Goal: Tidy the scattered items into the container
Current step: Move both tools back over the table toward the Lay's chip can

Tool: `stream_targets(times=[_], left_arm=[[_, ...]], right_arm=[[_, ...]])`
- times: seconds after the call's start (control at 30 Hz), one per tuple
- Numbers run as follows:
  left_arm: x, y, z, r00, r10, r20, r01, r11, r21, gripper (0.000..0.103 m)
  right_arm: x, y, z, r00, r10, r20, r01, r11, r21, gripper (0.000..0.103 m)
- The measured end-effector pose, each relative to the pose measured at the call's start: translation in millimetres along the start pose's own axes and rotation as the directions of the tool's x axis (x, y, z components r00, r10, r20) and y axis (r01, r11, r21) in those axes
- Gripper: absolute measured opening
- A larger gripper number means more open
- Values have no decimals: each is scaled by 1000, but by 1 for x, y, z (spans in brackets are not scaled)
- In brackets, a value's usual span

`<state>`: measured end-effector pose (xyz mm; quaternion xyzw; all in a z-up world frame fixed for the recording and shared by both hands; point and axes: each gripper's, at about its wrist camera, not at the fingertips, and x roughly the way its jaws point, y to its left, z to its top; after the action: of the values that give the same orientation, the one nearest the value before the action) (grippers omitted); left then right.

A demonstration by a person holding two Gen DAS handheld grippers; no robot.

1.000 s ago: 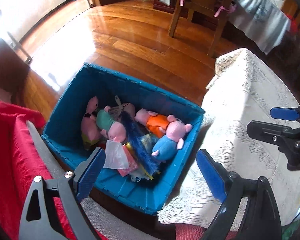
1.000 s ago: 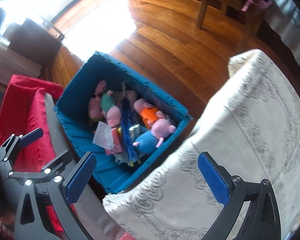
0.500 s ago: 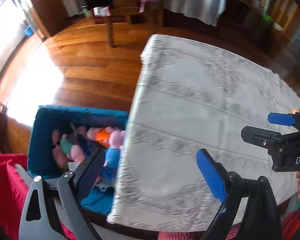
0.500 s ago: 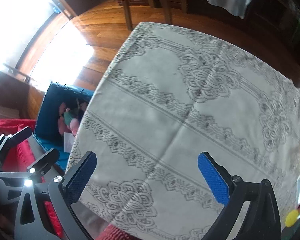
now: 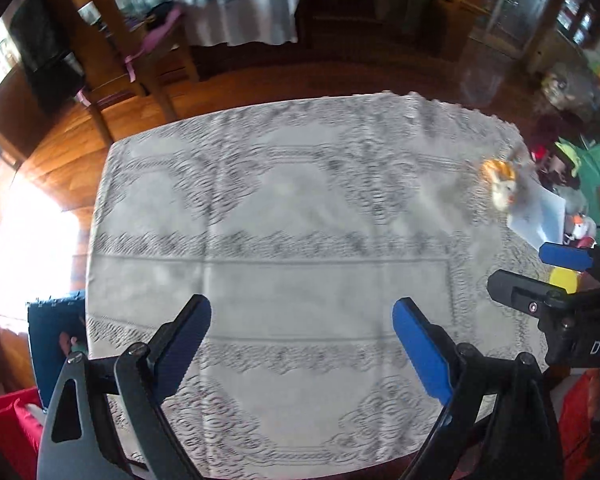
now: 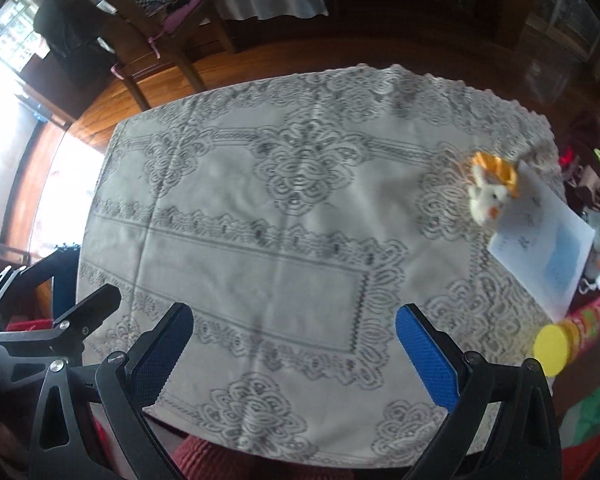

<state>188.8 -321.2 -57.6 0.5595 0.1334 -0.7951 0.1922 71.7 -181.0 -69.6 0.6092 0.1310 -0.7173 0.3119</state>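
Observation:
A small white and orange plush toy (image 6: pixel 492 188) lies at the table's far right, blurred in the left wrist view (image 5: pixel 500 184). A white paper sheet (image 6: pixel 540 240) lies beside it, and a chip can with a yellow lid (image 6: pixel 553 350) lies at the right edge. The blue container (image 5: pixel 54 332) with plush pigs stands on the floor left of the table, mostly hidden. My left gripper (image 5: pixel 302 344) is open and empty over the near table. My right gripper (image 6: pixel 294 350) is open and empty too, and shows in the left wrist view (image 5: pixel 540 268).
A lace tablecloth (image 6: pixel 284 216) covers the table. A wooden chair (image 6: pixel 168 52) stands on the wood floor beyond it. Red fabric (image 5: pixel 8 428) lies at the near left. Assorted toys and green items (image 6: pixel 596 184) crowd the far right.
Both grippers have swung right, from over the blue container to over the table. The plush toy, paper and can have come into view. Both stay open.

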Motion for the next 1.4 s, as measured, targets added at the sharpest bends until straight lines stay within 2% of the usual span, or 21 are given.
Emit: stream_targets(times=[0.23, 0.53, 0.73, 0.93, 1.17, 1.4], left_arm=[[7, -60, 18, 999, -29, -20, 31, 991, 129, 93], [-5, -92, 26, 998, -40, -38, 48, 965, 257, 93], [-10, -115, 36, 997, -69, -36, 76, 959, 275, 93], [-2, -154, 37, 995, -78, -66, 94, 951, 293, 93], [11, -218, 40, 996, -46, -81, 65, 963, 261, 93], [26, -287, 39, 992, -60, -107, 81, 976, 204, 93]], right_arm=[[-24, -73, -22, 998, -58, 28, 53, 986, 158, 103], [-56, -103, -46, 992, -109, 58, 88, 953, 289, 103], [-77, -126, -59, 988, -145, 57, 117, 933, 342, 103], [-90, -170, -67, 986, -153, 65, 117, 917, 382, 103], [-87, -247, -69, 992, -112, 55, 84, 923, 375, 103], [-101, -336, -69, 992, -112, 54, 84, 924, 374, 103]])
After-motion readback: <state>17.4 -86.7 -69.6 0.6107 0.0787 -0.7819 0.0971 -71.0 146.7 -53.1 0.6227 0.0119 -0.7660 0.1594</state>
